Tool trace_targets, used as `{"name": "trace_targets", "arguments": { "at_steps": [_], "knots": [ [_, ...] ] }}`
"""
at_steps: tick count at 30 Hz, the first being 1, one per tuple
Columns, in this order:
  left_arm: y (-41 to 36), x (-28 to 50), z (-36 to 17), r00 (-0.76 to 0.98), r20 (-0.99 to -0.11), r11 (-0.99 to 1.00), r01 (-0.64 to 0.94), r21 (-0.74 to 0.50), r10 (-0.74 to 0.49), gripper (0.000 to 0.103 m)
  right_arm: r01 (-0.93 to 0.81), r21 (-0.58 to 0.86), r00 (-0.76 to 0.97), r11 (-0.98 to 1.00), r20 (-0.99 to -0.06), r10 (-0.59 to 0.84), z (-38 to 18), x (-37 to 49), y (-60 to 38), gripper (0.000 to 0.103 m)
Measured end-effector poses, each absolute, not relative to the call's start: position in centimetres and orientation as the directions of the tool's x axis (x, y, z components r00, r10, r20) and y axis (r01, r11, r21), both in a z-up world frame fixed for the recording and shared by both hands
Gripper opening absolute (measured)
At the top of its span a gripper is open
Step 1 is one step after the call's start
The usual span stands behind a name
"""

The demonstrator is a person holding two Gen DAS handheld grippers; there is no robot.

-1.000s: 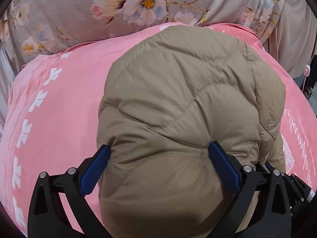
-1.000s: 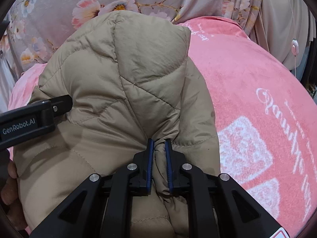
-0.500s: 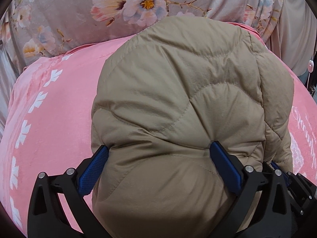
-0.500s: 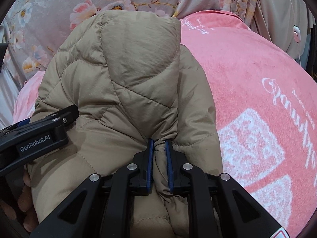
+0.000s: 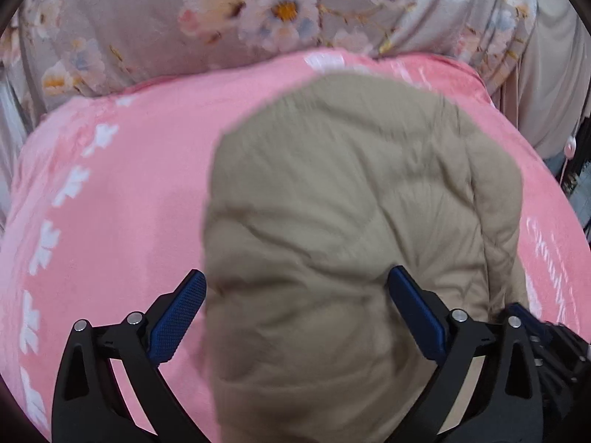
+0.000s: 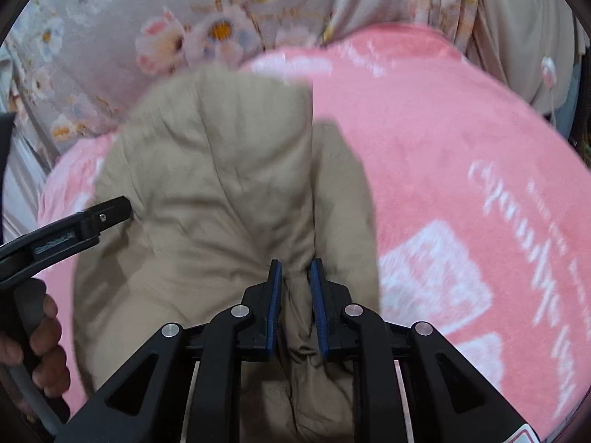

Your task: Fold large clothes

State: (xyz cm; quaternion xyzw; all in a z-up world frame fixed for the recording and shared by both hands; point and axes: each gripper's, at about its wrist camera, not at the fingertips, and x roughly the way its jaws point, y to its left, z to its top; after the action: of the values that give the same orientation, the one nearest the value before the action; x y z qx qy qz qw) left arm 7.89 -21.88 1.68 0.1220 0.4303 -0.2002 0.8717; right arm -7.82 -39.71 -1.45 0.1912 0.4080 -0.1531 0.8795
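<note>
A tan quilted puffer jacket lies bundled on a pink blanket. It also shows in the right wrist view. My left gripper is open wide, its blue fingers on either side of the jacket's near bulge. My right gripper is shut on a pinched fold of the jacket. The left gripper's black body and the hand holding it show at the left of the right wrist view. Both views are motion-blurred.
The pink blanket with white lettering covers the bed. A grey floral cloth lies bunched along the far edge. A beige curtain and a white cord are at the far right.
The jacket's far end has dropped lower and away, uncovering more pink blanket beyond it. My right gripper keeps its pinch. My left gripper stays open around the bulge.
</note>
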Motion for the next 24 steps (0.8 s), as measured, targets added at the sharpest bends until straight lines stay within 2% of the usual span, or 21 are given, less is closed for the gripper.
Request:
{"name": "trace_targets", "arguments": {
  "at_steps": [4,6,11,24],
  "knots": [
    [-22.8,10.0,4.7,0.612,-0.754,0.900,0.432,0.063,-0.241,0.096,0.411,0.225,0.704,0.884,-0.694,-0.151,3.7,-6.0,-40.6,0.021],
    [-24.5,11.1,4.4,0.609,-0.764,0.896,0.434,0.096,-0.213,0.096,0.401,0.214,0.701,0.891,-0.698,-0.148,4.1,-3.1,-40.8,0.021],
    [-26.5,12.7,1.5,0.579,-0.797,0.898,0.424,0.116,-0.171,0.098,0.425,0.183,0.594,0.887,-0.796,-0.121,-1.3,1.8,-41.0,0.021],
    [-27.9,13.5,-2.4,0.567,-0.810,0.899,0.420,0.124,-0.153,0.098,0.431,0.231,0.594,0.872,-0.800,-0.082,-5.5,2.3,-41.8,0.019]
  ]
}}
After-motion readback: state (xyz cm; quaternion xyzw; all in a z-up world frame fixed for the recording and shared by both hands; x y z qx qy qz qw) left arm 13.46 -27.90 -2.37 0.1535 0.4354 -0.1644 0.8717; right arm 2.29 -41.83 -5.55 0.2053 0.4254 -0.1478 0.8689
